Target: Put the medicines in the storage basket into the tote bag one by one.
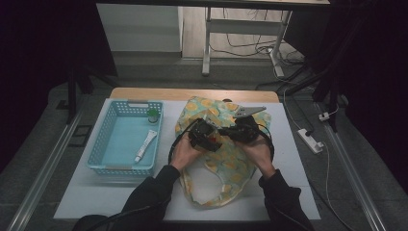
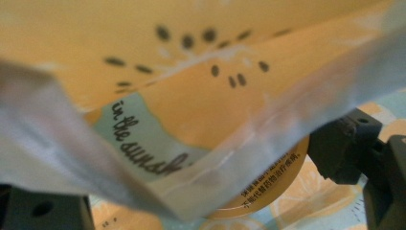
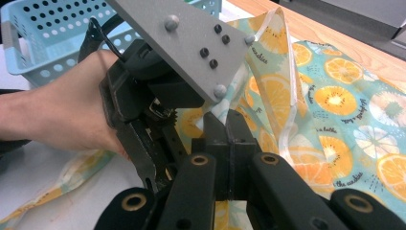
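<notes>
We find the fruit-print bag [image 1: 226, 159] flat on the bench [image 1: 288, 144], its mouth edge lifted and clenched in the right claw [image 3: 229, 129]. The left claw [image 1: 208, 136], just beside it, grasps a round orange tin [image 2: 273, 184] directly under that raised edge.

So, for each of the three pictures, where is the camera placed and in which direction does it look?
High view: above the person's side of the table, facing forward and down on the bag and basket; forearms, hands, both grippers show.
Left gripper view: on the left gripper, looking into the bag's mouth at an orange disc.
Right gripper view: on the right gripper, pinching the bag's edge; left hand shows.
All three views share the bag.
</notes>
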